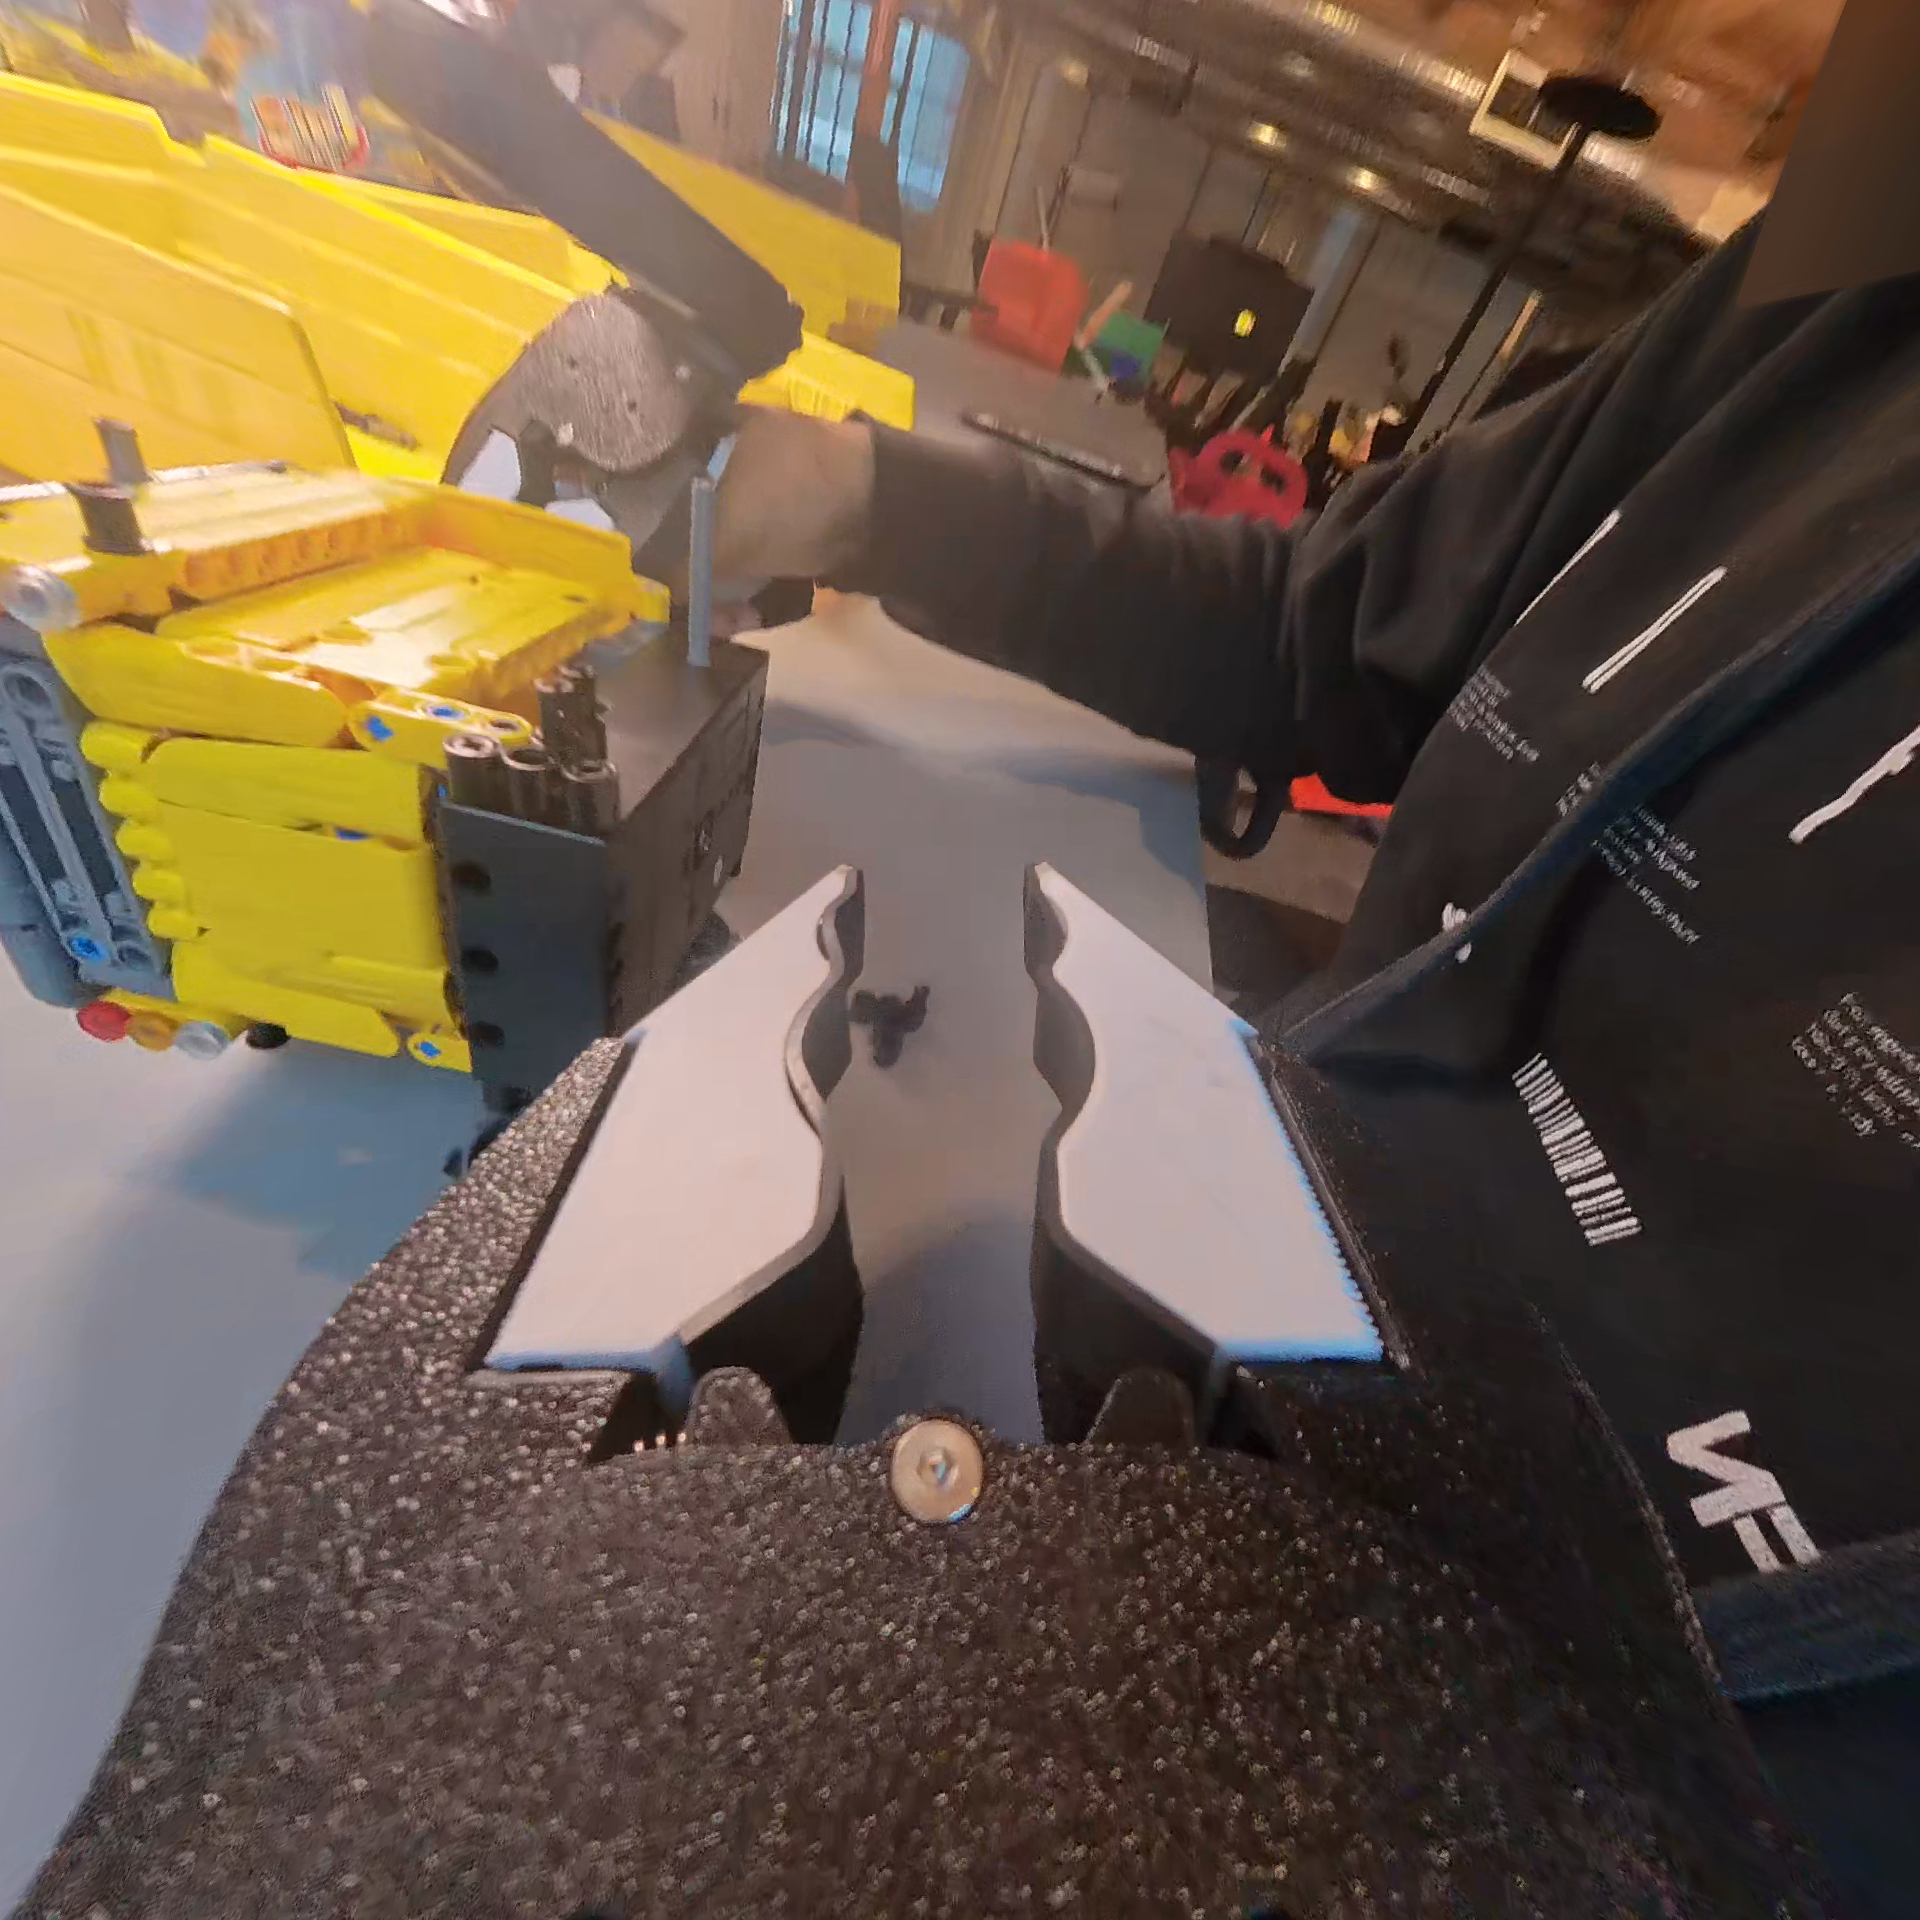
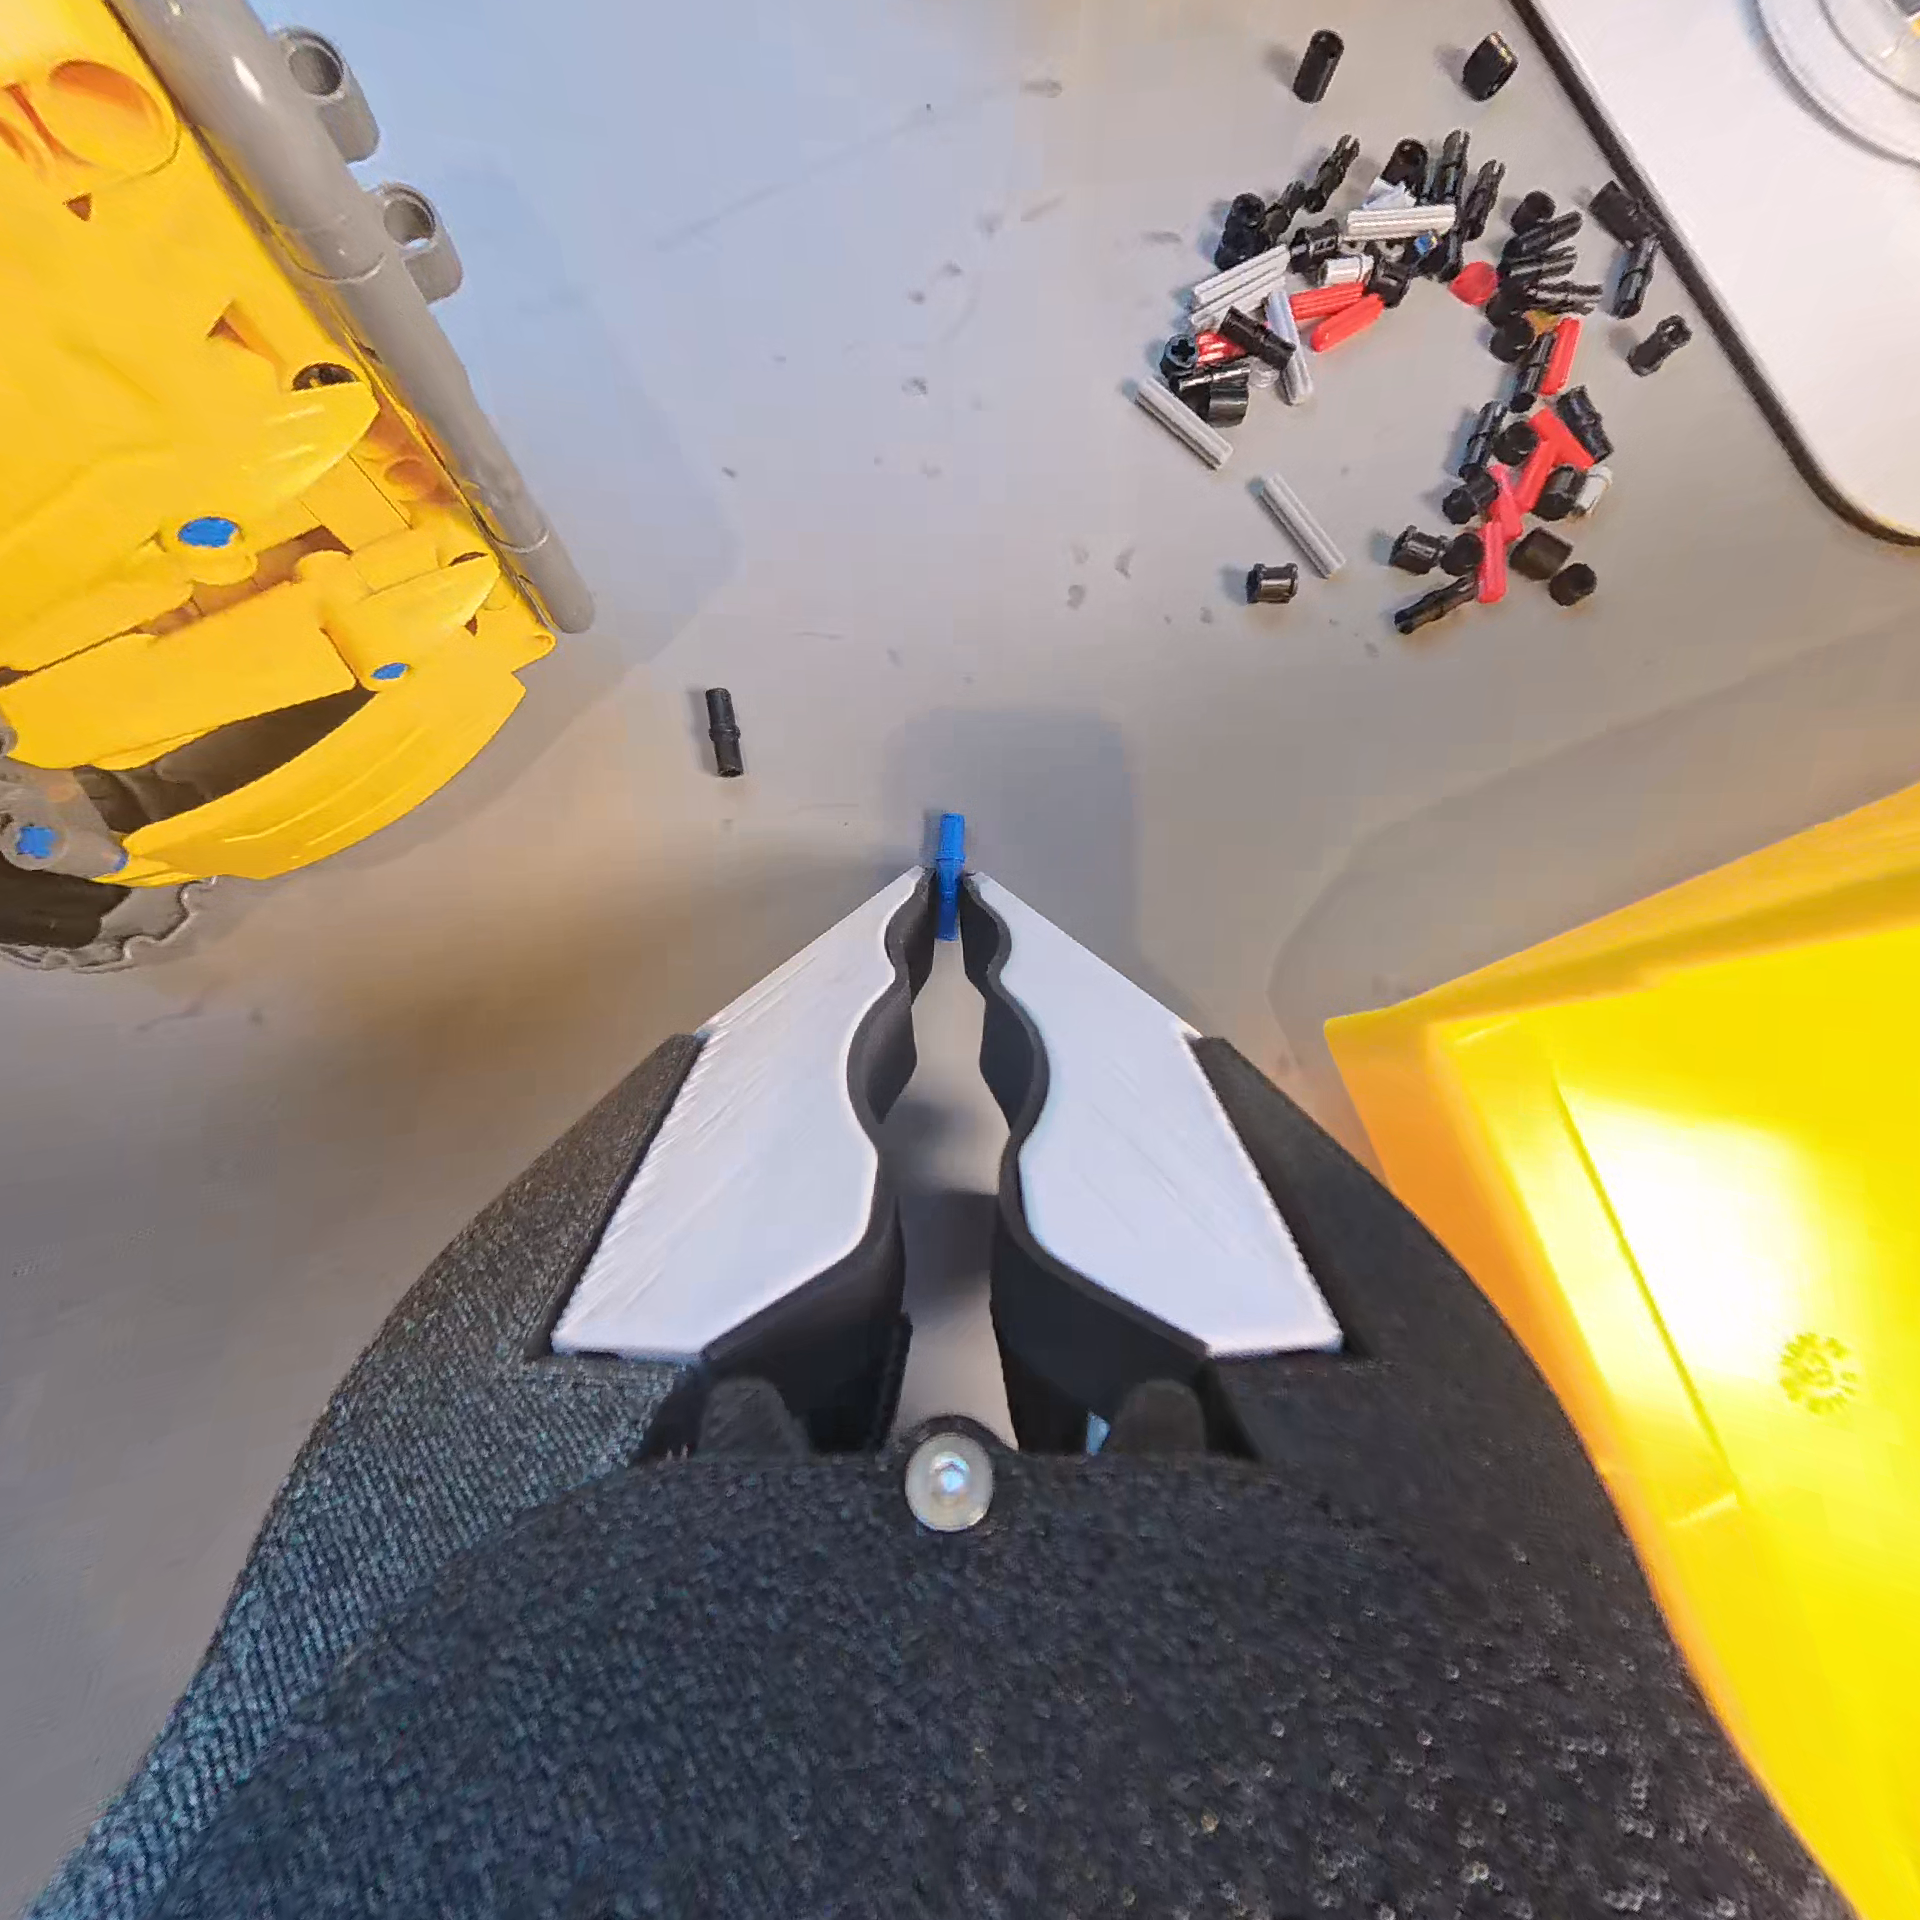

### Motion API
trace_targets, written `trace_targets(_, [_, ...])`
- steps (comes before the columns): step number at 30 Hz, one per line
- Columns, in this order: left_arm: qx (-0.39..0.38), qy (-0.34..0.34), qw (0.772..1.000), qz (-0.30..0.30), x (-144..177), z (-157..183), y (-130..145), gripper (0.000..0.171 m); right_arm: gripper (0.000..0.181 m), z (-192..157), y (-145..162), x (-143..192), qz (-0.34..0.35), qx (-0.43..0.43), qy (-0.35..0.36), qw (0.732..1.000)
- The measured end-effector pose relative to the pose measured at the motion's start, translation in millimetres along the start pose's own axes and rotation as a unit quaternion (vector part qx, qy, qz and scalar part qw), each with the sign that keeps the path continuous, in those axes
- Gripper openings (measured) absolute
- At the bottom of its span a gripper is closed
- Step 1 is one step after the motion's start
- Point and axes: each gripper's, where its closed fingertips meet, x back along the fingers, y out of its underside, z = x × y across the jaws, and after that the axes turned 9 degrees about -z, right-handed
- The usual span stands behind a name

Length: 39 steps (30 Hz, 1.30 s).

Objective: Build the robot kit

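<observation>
Right tongs pinch a small blue pin at their very tips, above the grey counter — a lone black pin lies between them and the yellow brick model. Left tongs gape empty beside that model, over a few tiny black bits. Judging by the slim hold — keep the squeeze steady and the pin straight.

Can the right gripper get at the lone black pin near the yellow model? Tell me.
Probably not yet: the right gripper is shut on a blue pin. The lone black pin lies on bare table just ahead-left, nothing between them.
</observation>
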Motion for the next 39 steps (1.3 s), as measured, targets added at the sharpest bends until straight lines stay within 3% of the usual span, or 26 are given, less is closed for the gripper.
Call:
trace_targets(4, [-0.012, -0.015, 1.0, 0.014, -1, -5, -7, 0.026, 0.004, -7, 0, 10, 0.029, 0.014, 0.009, 0.999])
trace_targets(8, [0.001, -0.045, 0.999, 0.023, 0, -15, -8, 0.025, 0.004, -34, -14, 59, 0.119, 0.007, -0.002, 0.993])
trace_targets(12, [0.0, -0.069, 0.997, 0.027, -1, -22, -13, 0.034, 0.004, -77, -24, 112, 0.195, 0.061, -0.005, 0.979])
trace_targets(15, [-0.013, -0.072, 0.997, 0.027, -9, -19, -21, 0.035, 0.004, -114, -33, 132, 0.234, 0.092, -0.019, 0.968])
trace_targets(24, [0.005, -0.002, 0.996, 0.088, -16, 12, -50, 0.012, 0.004, -183, -59, 127, 0.294, 0.157, -0.053, 0.941])
trace_targets(28, [0.005, -0.022, 0.996, 0.088, -12, 10, -44, 0.002, 0.004, -192, -61, 124, 0.295, 0.172, -0.051, 0.939])
trace_targets(39, [0.023, -0.014, 0.997, 0.078, -13, 8, -34, 0.003, 0.004, -196, -59, 115, 0.283, 0.175, -0.053, 0.941])
